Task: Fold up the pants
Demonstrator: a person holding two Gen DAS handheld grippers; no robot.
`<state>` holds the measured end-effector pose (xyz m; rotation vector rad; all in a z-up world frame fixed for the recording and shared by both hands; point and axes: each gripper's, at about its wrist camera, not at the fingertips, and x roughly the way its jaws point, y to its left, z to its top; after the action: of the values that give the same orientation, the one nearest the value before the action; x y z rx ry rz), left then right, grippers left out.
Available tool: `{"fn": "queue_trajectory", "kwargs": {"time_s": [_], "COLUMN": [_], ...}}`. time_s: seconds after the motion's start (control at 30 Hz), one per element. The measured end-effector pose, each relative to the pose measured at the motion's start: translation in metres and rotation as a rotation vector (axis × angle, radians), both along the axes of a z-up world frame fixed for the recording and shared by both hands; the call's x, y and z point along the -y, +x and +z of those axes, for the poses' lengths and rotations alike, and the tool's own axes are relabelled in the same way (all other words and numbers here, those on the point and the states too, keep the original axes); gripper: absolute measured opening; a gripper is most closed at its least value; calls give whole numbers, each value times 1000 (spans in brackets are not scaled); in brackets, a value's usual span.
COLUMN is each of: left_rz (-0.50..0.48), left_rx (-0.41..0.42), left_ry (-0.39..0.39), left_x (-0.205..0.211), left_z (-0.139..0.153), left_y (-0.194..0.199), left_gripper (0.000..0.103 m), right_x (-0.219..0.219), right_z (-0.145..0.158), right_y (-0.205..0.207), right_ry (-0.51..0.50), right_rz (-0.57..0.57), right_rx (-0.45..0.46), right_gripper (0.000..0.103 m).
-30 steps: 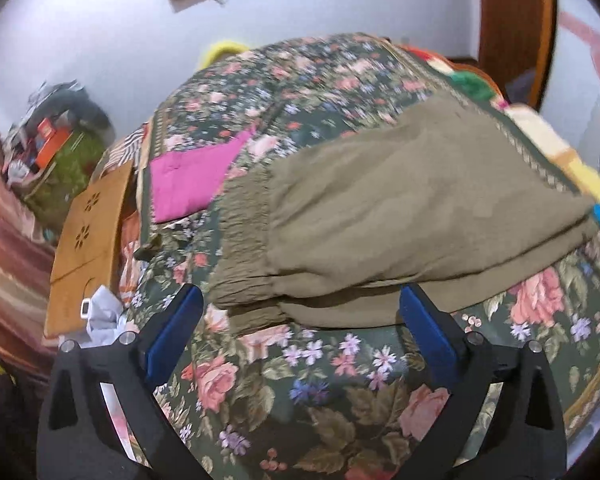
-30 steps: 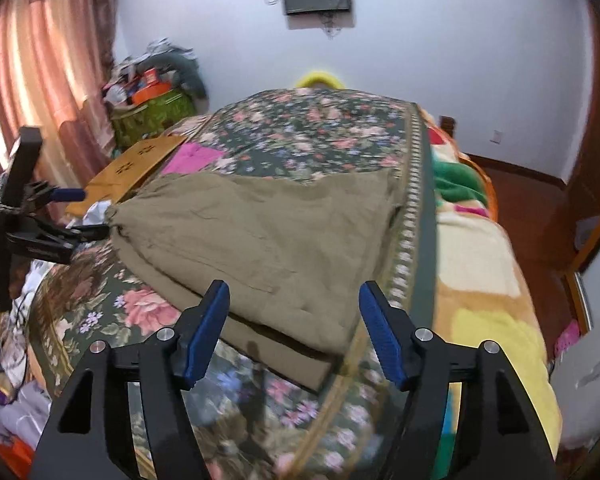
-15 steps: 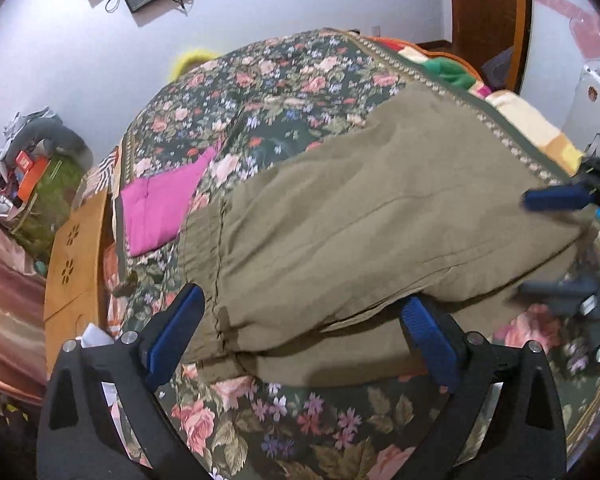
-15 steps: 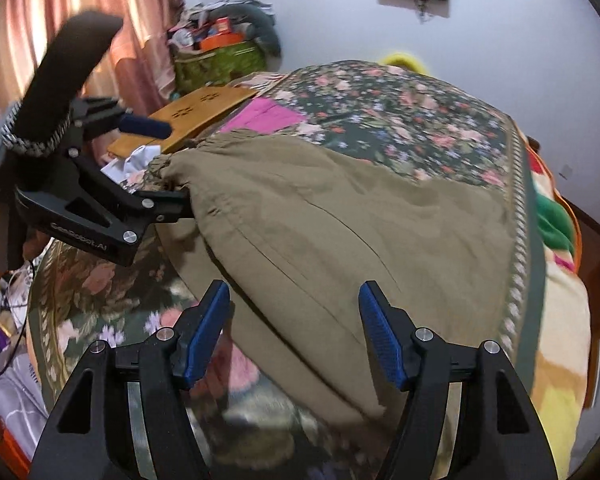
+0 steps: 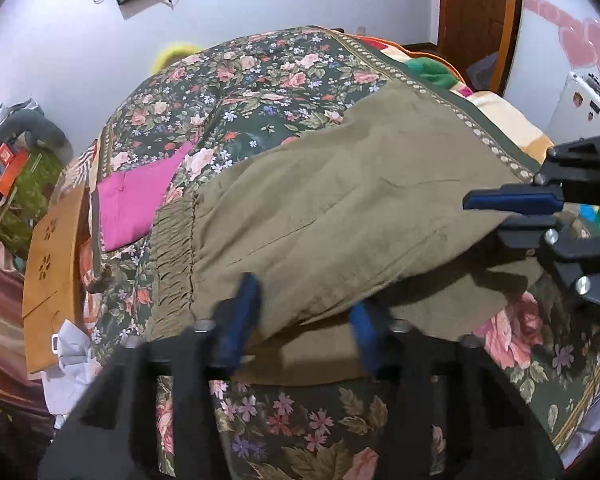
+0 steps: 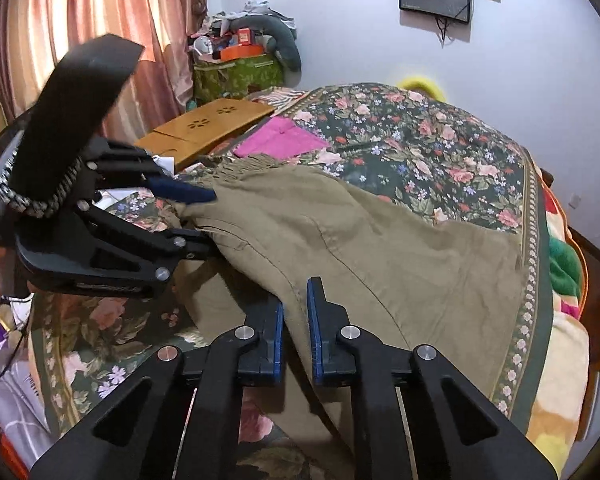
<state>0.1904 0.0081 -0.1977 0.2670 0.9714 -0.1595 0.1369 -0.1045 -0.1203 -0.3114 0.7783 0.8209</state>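
Olive-green pants (image 5: pixel 340 200) lie folded across a floral bed cover, the gathered waistband (image 5: pixel 172 248) at the left. My left gripper (image 5: pixel 304 300) is at the near edge by the waistband. Its jaws are closing and blurred, with the top layer's edge between them. The right wrist view shows that left gripper (image 6: pixel 210 220) with one finger above the cloth and one below, still apart. My right gripper (image 6: pixel 296 300) is shut on the near edge of the pants (image 6: pixel 380 260). In the left wrist view the right gripper (image 5: pixel 488 216) pinches the edge at the leg end.
The floral bed cover (image 5: pixel 260 80) reaches back to a white wall. A pink cloth (image 5: pixel 136 200) lies beyond the waistband. A wooden lap table (image 5: pixel 52 264) and white paper lie off the bed's left side. A colourful blanket (image 6: pixel 560 340) runs along the right side, curtains (image 6: pixel 80 20) hang left.
Both grippers have moved in onto the pants' near edge. The right jaws have closed on the cloth. The left jaws have narrowed around the top layer's edge.
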Motion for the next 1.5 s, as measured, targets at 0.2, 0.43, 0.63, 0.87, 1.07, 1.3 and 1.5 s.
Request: {"fn": "queue_trajectory", "kwargs": {"time_s": [0.2,0.43,0.63,0.87,1.07,1.3,1.5], "left_rz": [-20,-23,11,51,76,114,153], "left_rx": [18,-22,-63,-24,44,-34,-98], "left_ry": [-35,-51,-113,-258,-270,-254,-255], "left_x": [2,3,-6,-27,-29,-28,-44], "left_z": [8,1,3,32,53,20,-17], "left_y": [-16,-25,-31,-45,-29,3,6], "left_gripper": [22,21,42,46,46,50,50], "right_x": [2,6,18,35,23,11,32], "right_z": [-2,-11,-12,14,17,-14,-31], "right_y": [-13,-21,-21,-26,-7,12,12], "right_ry": [-24,-27,-4,103,162,120,93], "right_rz": [18,15,-13,-53,-116,-150,-177], "right_rx": [16,-12,-79,-63,-89,-199,-252], "right_gripper": [8,10,18,28,30,35,36]}}
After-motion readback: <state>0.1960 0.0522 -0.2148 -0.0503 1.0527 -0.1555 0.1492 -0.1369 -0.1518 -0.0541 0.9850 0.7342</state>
